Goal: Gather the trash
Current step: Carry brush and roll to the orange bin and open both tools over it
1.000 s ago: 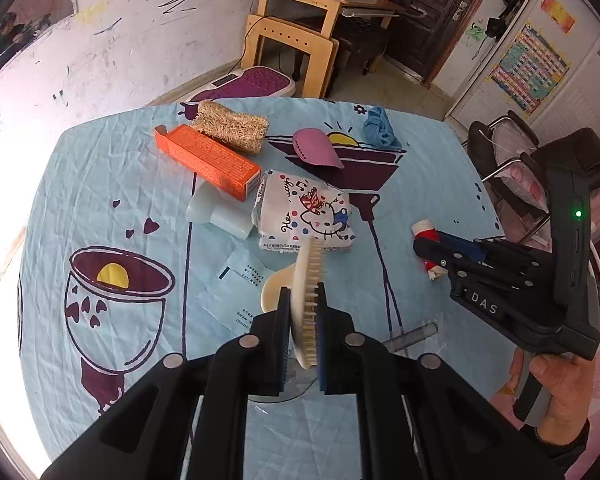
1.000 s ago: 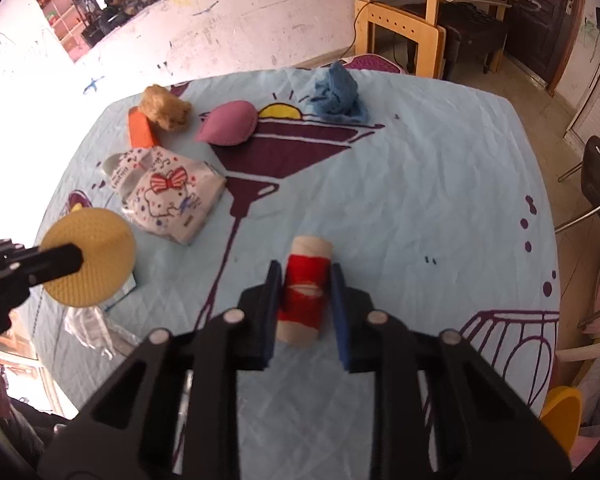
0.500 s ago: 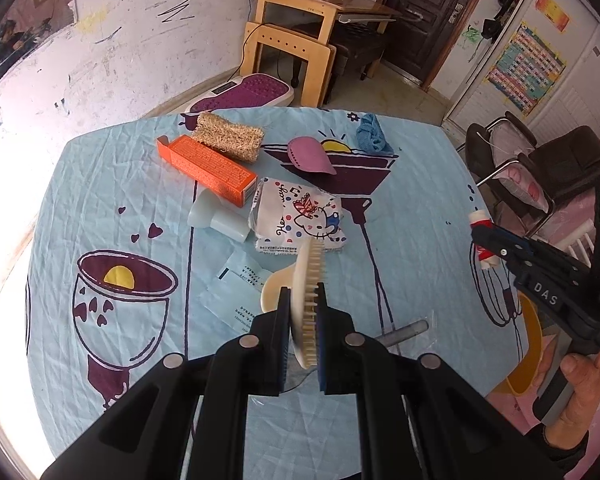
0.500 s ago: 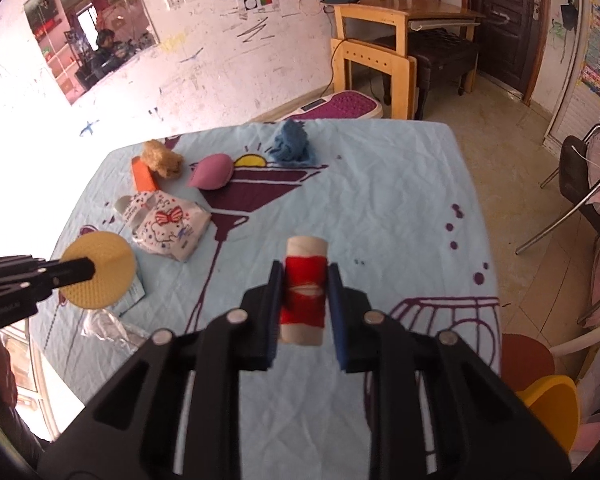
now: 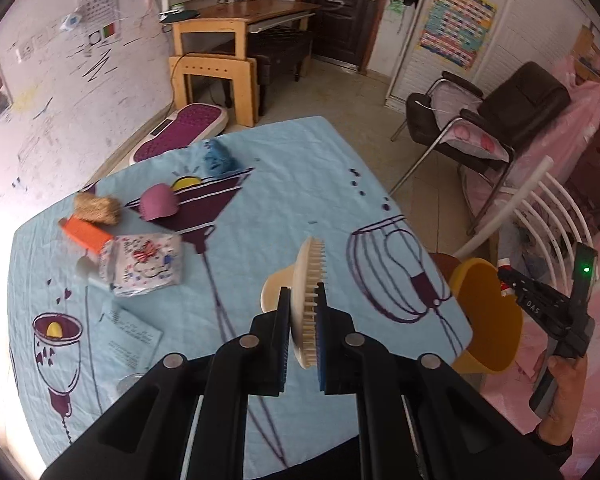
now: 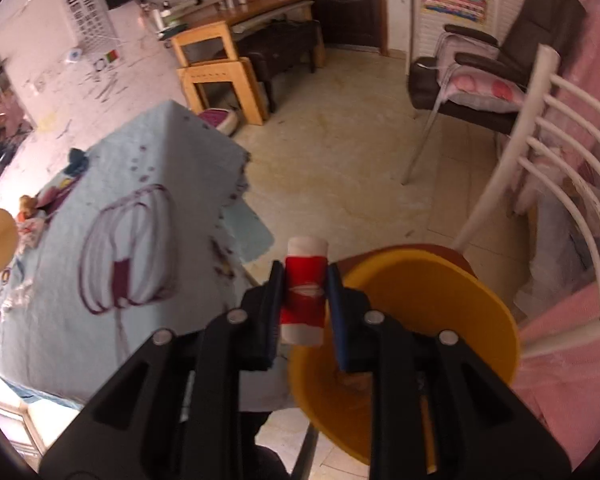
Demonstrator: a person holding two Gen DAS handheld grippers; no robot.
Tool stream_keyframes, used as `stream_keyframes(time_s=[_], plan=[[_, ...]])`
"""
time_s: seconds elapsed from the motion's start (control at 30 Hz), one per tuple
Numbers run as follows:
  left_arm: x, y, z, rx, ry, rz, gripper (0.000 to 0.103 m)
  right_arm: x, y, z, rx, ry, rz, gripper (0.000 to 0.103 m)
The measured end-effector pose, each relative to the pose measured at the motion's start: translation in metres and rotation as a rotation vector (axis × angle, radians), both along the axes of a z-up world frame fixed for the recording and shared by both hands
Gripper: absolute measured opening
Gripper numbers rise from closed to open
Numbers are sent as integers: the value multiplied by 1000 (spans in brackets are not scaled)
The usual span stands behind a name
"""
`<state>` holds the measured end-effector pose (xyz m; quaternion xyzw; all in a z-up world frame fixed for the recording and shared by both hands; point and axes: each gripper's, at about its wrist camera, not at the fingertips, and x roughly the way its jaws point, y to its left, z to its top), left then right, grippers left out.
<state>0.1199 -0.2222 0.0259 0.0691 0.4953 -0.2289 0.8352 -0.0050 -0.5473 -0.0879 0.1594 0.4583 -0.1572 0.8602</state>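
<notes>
Clamping a red-and-white tube [image 6: 304, 296], your right gripper [image 6: 303, 300] hangs over the yellow bin [image 6: 440, 292] off the table's [image 5: 300, 184] right edge. Your left gripper [image 5: 303, 312] pinches a bristled cream brush [image 5: 308, 276] above the near tablecloth.

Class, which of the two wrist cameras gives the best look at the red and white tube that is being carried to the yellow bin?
The right wrist view: the red and white tube fills the centre, clamped between the right gripper fingers beside the yellow bin. In the left wrist view only a small bit of it shows, at the far right gripper's tip.
</notes>
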Motion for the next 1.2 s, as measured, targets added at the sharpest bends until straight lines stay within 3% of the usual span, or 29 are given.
stream_keyframes(time_s=[0.27, 0.33, 0.4, 0.6, 0.67, 0.87, 1.0, 1.07, 1.13, 1.2], plan=[[-41, -110, -15, 47, 12, -175, 7, -26, -46, -68, 7, 135, -96, 22], [-53, -136, -21, 62, 18, -217, 7, -30, -53, -74, 16, 140, -110, 28], [-65, -163, -29, 80, 29, -257, 7, -37, -60, -74, 45, 115, -124, 43], [-95, -236, -63, 146, 62, -348, 7, -73, -99, -57, 119, 1, -210, 49], [-106, -260, -80, 183, 76, -377, 7, -83, -110, -50, 129, -31, -243, 60], [-130, -319, -125, 280, 112, -439, 7, -100, -128, -40, 161, -83, -280, 60], [-137, -337, -139, 333, 108, -446, 10, -110, -139, -36, 170, -105, -292, 60], [-140, -341, -143, 347, 106, -452, 21, -112, -143, -34, 172, -112, -296, 60], [-142, -342, -142, 346, 93, -451, 56, -114, -145, -33, 173, -121, -296, 60], [-141, -337, -138, 336, 77, -437, 63, -113, -144, -33, 174, -125, -286, 60]])
